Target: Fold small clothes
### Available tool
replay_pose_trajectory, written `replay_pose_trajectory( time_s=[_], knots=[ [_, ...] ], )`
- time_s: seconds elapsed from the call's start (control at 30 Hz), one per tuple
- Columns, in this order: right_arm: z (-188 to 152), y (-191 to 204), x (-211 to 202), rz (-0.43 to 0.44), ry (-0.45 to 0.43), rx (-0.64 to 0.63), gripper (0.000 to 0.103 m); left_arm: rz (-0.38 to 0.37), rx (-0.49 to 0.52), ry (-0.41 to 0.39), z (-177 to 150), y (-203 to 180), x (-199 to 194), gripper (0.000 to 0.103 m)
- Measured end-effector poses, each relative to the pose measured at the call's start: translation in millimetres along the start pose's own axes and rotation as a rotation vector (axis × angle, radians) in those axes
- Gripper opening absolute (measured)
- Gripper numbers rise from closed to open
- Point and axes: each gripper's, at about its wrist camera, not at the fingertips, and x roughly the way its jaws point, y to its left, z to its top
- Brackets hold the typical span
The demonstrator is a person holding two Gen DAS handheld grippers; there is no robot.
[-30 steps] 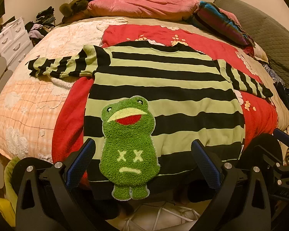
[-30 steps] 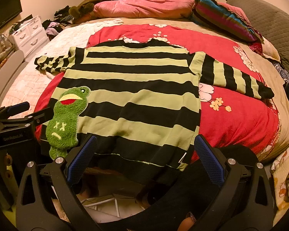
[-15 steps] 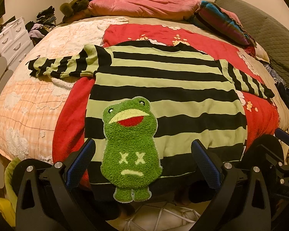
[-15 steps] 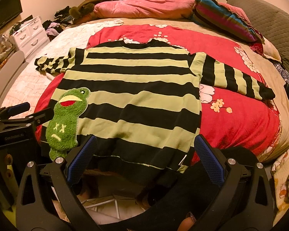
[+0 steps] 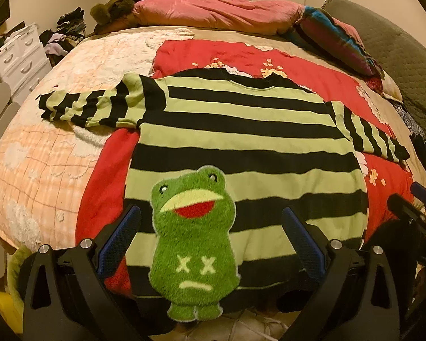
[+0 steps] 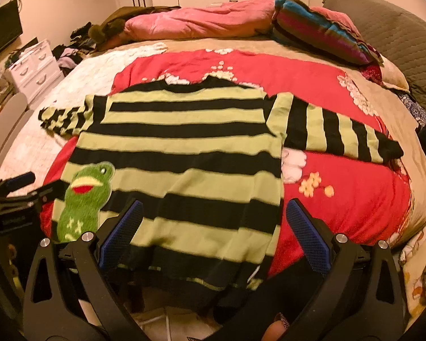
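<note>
Your sweater (image 5: 241, 153) lies flat and face up on the red blanket (image 5: 284, 65) on the bed (image 5: 56, 156). Its long axis runs from the hem at the near edge, right in front of you, up to the collar at the far end, toward the pink duvet (image 5: 213, 14). Both sleeves are spread sideways: the left sleeve (image 5: 85, 108) rests on the pale quilt, the right sleeve (image 6: 340, 133) on the red blanket. A fuzzy green frog patch (image 5: 193, 241) sits low on the front near the hem, head toward the collar. You cannot read any writing on the sweater; a small tag near the right hem corner is too small to make out.

Your left claw (image 5: 210, 238) is spread wide and holds nothing, its blue pads flanking the frog. Your right claw (image 6: 213, 236) is likewise wide apart and empty, above the hem's right part.

Compared with a second ago, both claws have edged a little closer over the hem; the sweater lies as it did.
</note>
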Motion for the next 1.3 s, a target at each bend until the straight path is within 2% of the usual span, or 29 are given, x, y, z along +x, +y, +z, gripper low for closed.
replay_pose_trajectory(
  time_s=[0.3, 0.53, 0.8, 1.1, 1.3],
  knots=[
    [38, -14, 27, -0.027, -0.031, 0.036, 0.095, 0.012, -0.005, -0.010, 30, -11, 22, 0.099],
    [79, -50, 57, -0.082, -0.061, 0.128, 0.095, 0.016, -0.027, 0.004, 55, -20, 47, 0.099],
    [109, -97, 84, -0.137, -0.085, 0.223, 0.095, 0.043, -0.056, -0.026, 96, -26, 75, 0.099],
    [112, -185, 115, -0.259, -0.067, 0.369, 0.095, 0.039, -0.091, 0.003, 131, -42, 121, 0.099],
    [89, -277, 129, -0.422, -0.040, 0.532, 0.095, 0.047, -0.074, 0.011, 138, -58, 149, 0.099]
  ],
)
